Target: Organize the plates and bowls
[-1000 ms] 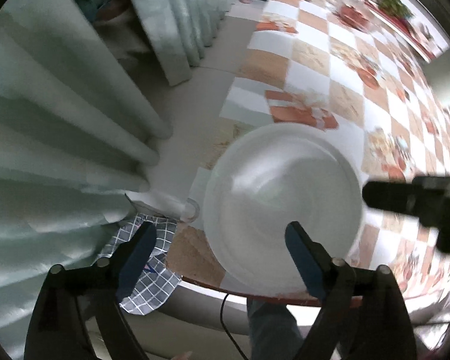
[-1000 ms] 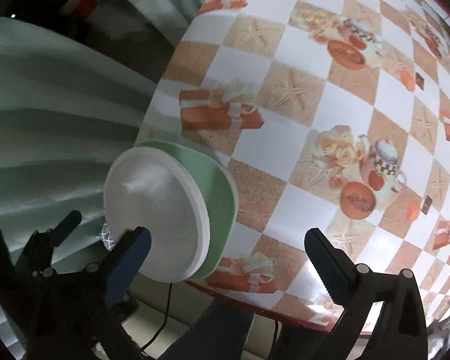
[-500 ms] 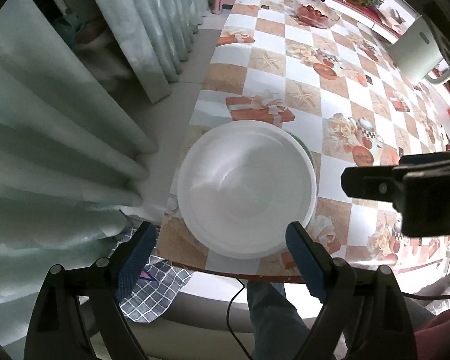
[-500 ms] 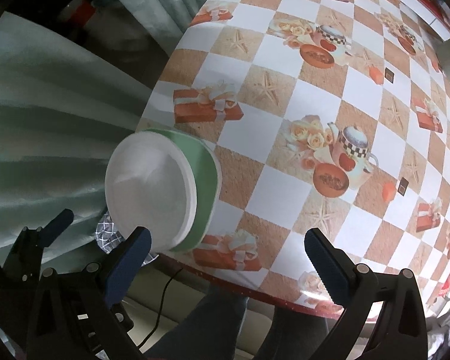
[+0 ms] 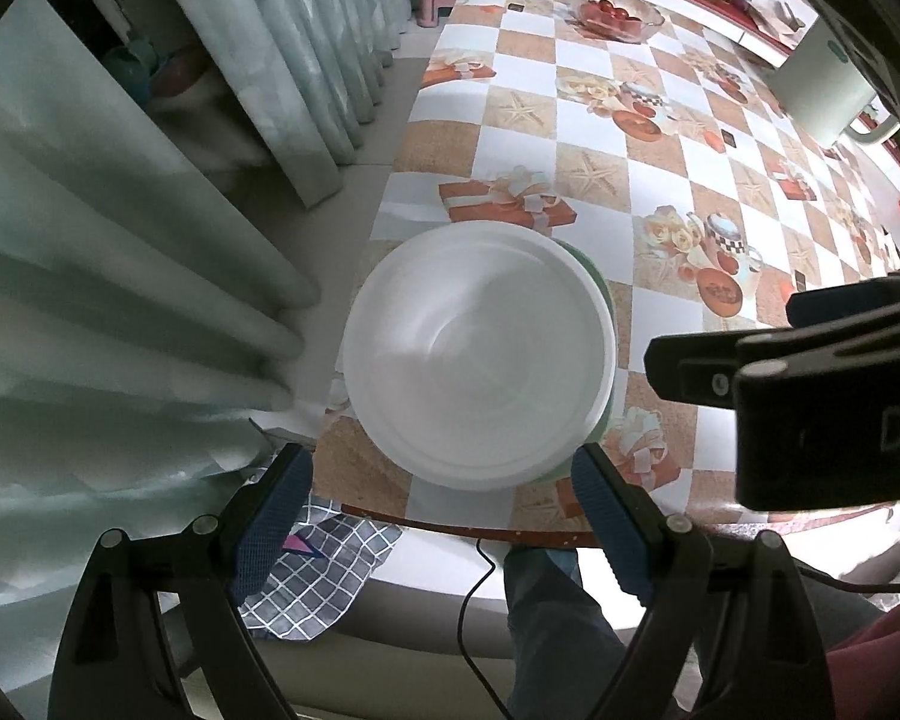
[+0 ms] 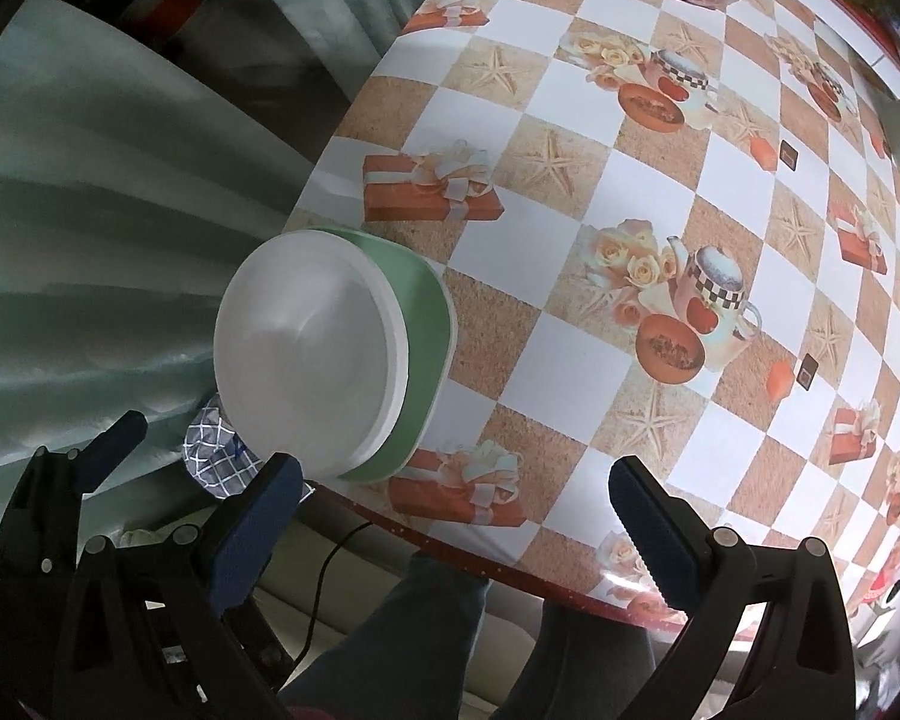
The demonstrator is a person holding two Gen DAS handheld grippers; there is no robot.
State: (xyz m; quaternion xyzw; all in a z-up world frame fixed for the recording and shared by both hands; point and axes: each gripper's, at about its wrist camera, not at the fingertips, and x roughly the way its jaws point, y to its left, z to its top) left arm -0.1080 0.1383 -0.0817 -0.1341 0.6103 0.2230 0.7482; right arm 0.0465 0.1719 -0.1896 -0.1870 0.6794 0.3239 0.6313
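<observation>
Bowl point(image 5: 480, 360) sits on green plate point(image 6: 426, 324) near the table edge point(image 5: 450, 525). A bump could knock them off. Left tongs point(image 5: 444, 510) and right tongs point(image 6: 456, 510) are wide apart, holding nothing.

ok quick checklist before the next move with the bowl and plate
1. White bowl stacked on green plate: ok.
2. Left tongs open, holding nothing: ok.
3. Right tongs open, holding nothing: ok.
4. Stack well clear of the table edge: not ok, it sits at the near corner.
5. Bowl centred on the plate: cannot tell, green shows only on one side.
6. Open tablecloth beside the stack: ok.
</observation>
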